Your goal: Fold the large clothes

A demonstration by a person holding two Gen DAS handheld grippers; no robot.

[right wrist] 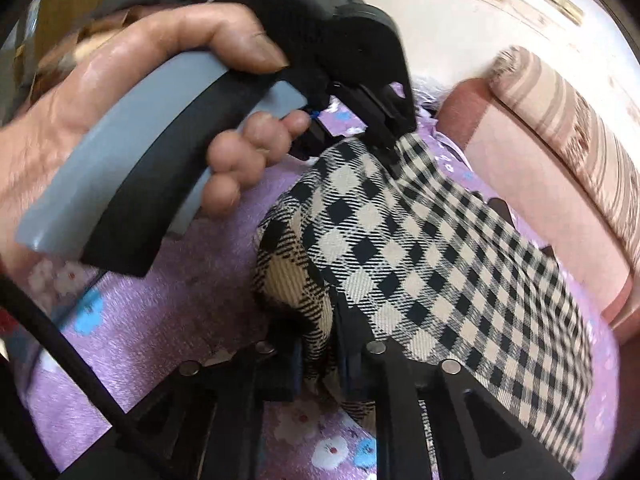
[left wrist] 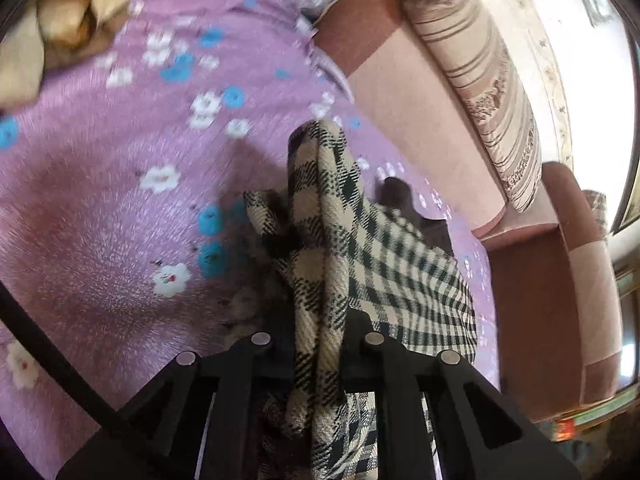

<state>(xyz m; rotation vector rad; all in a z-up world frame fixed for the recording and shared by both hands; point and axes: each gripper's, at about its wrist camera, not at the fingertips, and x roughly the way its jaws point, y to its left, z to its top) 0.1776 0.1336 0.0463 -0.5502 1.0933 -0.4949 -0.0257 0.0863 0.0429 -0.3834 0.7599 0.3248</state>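
A black-and-cream checked garment (left wrist: 340, 240) hangs above a purple flowered bedspread (left wrist: 100, 200). My left gripper (left wrist: 318, 344) is shut on a bunched fold of it, which runs up between the fingers. In the right wrist view my right gripper (right wrist: 320, 356) is shut on another bunched part of the same garment (right wrist: 400, 240). The left gripper (right wrist: 392, 140), held in a hand (right wrist: 120, 92), shows there at top centre and pinches the cloth's upper edge. The cloth stretches between the two grippers and drapes down to the right.
A pink sofa back (left wrist: 420, 92) with a striped bolster cushion (left wrist: 480, 80) runs along the right of the bedspread. Beige folded cloth (left wrist: 72, 12) lies at the far left of the bed. A black cable (left wrist: 48, 344) crosses the lower left.
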